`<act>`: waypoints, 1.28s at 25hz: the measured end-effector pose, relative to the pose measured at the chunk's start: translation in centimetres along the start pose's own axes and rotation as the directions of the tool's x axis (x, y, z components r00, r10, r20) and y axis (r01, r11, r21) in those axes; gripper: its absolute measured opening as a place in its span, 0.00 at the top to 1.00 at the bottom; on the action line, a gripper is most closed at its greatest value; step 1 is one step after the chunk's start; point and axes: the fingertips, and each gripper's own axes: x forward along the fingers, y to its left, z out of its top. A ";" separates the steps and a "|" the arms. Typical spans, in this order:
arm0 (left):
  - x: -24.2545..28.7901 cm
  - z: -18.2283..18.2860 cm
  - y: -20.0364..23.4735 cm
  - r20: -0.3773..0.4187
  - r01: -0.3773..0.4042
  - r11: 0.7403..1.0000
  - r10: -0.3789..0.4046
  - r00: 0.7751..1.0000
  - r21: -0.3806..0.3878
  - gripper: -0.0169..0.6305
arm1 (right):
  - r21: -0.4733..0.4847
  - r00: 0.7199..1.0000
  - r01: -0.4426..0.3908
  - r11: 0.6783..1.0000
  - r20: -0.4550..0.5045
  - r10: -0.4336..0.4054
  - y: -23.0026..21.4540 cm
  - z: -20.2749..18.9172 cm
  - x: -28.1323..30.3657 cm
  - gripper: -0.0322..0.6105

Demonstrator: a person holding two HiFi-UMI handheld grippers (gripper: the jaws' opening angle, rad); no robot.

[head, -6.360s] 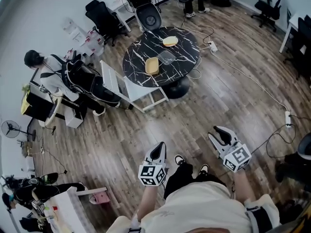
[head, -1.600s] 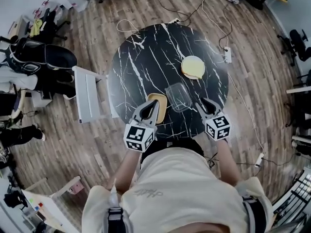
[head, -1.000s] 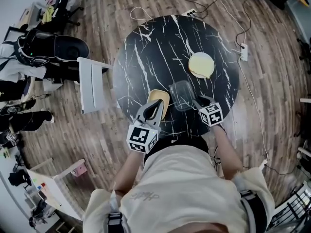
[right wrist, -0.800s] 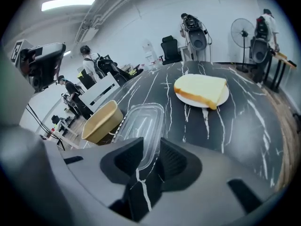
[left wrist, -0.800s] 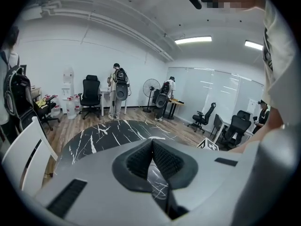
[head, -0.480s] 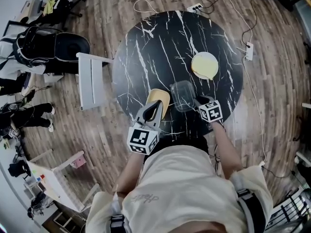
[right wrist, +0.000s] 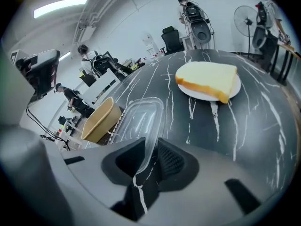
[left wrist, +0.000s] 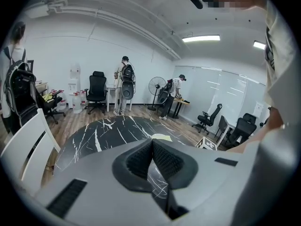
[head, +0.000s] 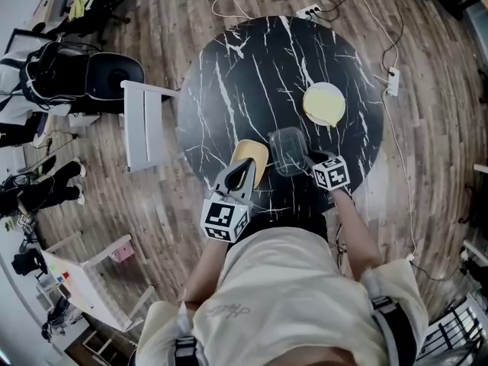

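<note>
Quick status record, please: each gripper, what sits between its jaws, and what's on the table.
left gripper: jaws together, nothing between them; in the head view it is by the near end of the tan rectangular tub
right gripper: jaws apart, near rim of the clear rectangular plastic container between them
surface: round black marble table
beyond the container: slice of white bread on a white plate
</note>
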 end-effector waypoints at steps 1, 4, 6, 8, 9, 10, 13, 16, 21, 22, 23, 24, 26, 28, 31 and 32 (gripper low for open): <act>0.0 -0.1 0.0 -0.002 0.000 1.000 0.000 1.000 -0.002 0.95 | 0.003 1.000 -0.002 1.000 -0.006 0.002 0.0 -0.2 0.2 0.81; -0.1 -0.3 0.0 -0.003 0.003 1.000 -0.003 1.000 -0.006 0.95 | 0.032 1.000 -0.016 0.999 -0.005 0.016 0.1 -0.6 0.7 0.84; -0.3 -0.2 0.0 0.000 0.006 1.000 -0.006 1.000 -0.005 0.95 | 0.067 0.999 -0.035 0.997 0.003 0.035 0.3 -0.6 0.7 0.87; -0.6 -0.3 -0.1 0.002 0.008 1.000 -0.008 1.000 -0.006 0.95 | 0.106 0.999 -0.054 0.993 0.005 0.053 0.3 -0.6 0.7 0.88; -0.6 -0.4 -0.1 0.002 0.008 1.000 -0.008 1.000 -0.008 0.95 | 0.128 0.998 -0.062 0.990 0.008 0.062 0.3 -0.4 0.5 0.88; -0.7 -0.5 -0.1 0.002 0.008 1.000 -0.008 1.000 -0.009 0.95 | 0.152 0.998 -0.069 0.986 0.013 0.068 0.3 -0.1 0.3 0.88; -0.9 -0.6 -0.2 0.008 0.012 1.000 -0.012 1.000 -0.012 0.95 | 0.194 0.998 -0.069 0.979 0.016 0.067 0.1 0.0 -0.1 0.92; -1.2 -0.4 -0.3 0.018 0.017 1.000 -0.017 1.000 -0.008 0.95 | 0.150 0.999 -0.039 0.988 -0.005 0.040 0.1 -0.4 -0.3 0.94; -1.8 -0.2 -0.4 0.033 0.025 1.000 -0.025 0.999 -0.002 0.95 | 0.111 1.000 -0.026 0.994 0.008 0.025 0.5 -1.1 -0.6 0.94; -1.9 -0.1 -0.4 0.036 0.028 1.000 -0.028 0.999 0.001 0.95 | 0.107 1.000 -0.022 0.994 0.016 0.021 0.6 -1.1 -0.9 0.94; -2.0 -0.1 -0.4 0.038 0.031 0.999 -0.031 0.999 0.005 0.95 | 0.101 1.000 -0.014 0.995 0.027 0.012 0.7 -0.9 -1.3 0.94; -2.0 -0.1 -0.4 0.041 0.036 0.999 -0.037 0.998 0.010 0.95 | 0.095 0.999 -0.007 0.995 0.042 0.003 0.8 -0.7 -1.8 0.94; -2.1 0.1 -0.5 0.048 0.049 0.999 -0.050 0.998 0.023 0.95 | 0.078 0.998 0.008 0.997 0.069 -0.014 0.9 -0.4 -2.7 0.94; -2.2 0.4 -0.6 0.057 0.060 0.998 -0.062 0.996 0.035 0.95 | 0.063 0.995 0.034 0.997 0.091 -0.040 0.9 -0.1 -4.0 0.94; -2.1 1.1 -0.6 0.074 0.079 0.995 -0.083 0.994 0.054 0.95 | 0.050 0.988 0.069 0.996 0.132 -0.075 1.0 0.9 -6.0 0.94; -2.1 1.3 -0.7 0.079 0.085 0.995 -0.090 0.993 0.060 0.95 | 0.048 0.986 0.078 0.996 0.146 -0.084 1.0 1.1 -6.5 0.94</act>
